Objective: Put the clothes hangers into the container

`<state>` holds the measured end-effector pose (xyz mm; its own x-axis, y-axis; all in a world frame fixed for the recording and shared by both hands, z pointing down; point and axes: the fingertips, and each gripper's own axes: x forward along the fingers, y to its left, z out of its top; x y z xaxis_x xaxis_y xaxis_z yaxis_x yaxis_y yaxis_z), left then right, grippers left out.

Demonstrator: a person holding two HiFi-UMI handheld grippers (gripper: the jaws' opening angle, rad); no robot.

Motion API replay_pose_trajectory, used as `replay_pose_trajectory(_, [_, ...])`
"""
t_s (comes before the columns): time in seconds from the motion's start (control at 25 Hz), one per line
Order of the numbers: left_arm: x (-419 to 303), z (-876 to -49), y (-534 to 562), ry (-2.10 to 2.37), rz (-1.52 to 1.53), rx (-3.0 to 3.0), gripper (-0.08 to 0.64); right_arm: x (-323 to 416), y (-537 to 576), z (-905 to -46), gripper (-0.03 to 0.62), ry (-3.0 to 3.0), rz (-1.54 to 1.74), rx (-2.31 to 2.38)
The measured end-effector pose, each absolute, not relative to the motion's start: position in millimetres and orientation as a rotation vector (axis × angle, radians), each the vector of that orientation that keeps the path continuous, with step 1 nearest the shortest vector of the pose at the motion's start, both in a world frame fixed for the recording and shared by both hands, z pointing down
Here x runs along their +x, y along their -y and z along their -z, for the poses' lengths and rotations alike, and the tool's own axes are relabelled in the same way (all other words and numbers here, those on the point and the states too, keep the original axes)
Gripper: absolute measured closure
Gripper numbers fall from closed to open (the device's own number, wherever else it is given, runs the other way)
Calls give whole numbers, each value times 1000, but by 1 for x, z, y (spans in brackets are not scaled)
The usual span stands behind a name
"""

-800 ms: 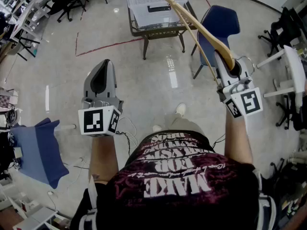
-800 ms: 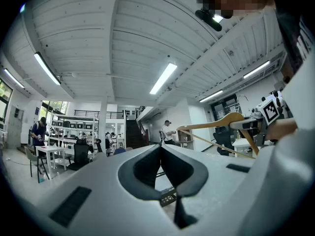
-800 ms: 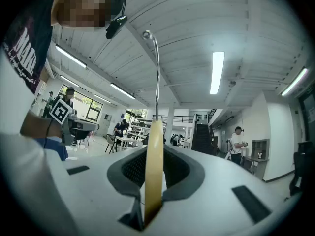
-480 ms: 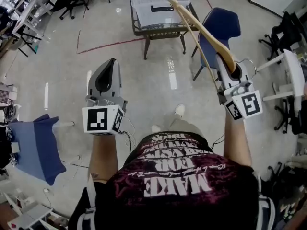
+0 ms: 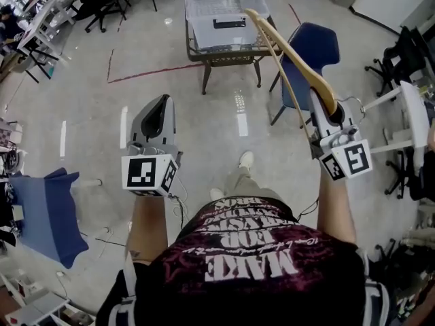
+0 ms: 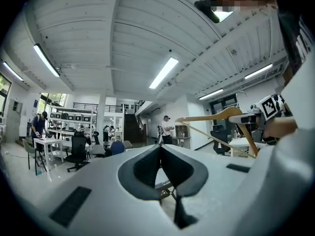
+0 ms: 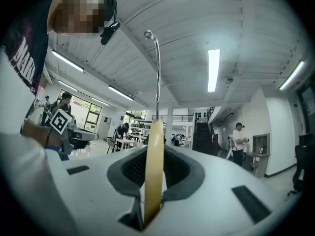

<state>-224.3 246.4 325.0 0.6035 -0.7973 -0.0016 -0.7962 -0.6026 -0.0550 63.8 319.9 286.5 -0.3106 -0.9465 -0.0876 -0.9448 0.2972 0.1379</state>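
Note:
A wooden clothes hanger [image 5: 292, 46] with a metal hook [image 7: 157, 73] sticks forward and left from my right gripper [image 5: 327, 104], which is shut on its lower end. In the right gripper view the hanger [image 7: 151, 191] stands edge-on between the pads of that gripper [image 7: 154, 151]. The container, a clear plastic bin [image 5: 224, 9], sits on a small dark table [image 5: 228, 46] ahead on the floor. The hanger's far tip overlaps the bin's right edge in the head view. My left gripper [image 5: 162, 106] [image 6: 160, 149] hangs shut and empty, left of the hanger [image 6: 216, 116].
A blue chair [image 5: 312, 43] stands just right of the table, under the hanger. A blue cloth [image 5: 47, 209] lies at the left, a white rack [image 5: 414, 107] at the right. Office chairs and desks line the far left. A red tape line [image 5: 149, 70] crosses the floor.
The table and bin have come closer in the head view as the person steps forward. Both grippers sit slightly lower in the frame. The hanger stays gripped.

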Motion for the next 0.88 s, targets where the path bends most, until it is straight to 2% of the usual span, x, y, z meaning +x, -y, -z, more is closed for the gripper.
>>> replay_pose_trajectory(0.56, [-170, -351, -130, -1468, 123, -2784, 554, 127, -202, -309, 535, 2608, 133, 1826])
replay_pose_trajectory(0.88, [-98, -345, -83, -1415, 120, -2775, 554, 192, -159, -306, 535, 2618, 134, 1836])
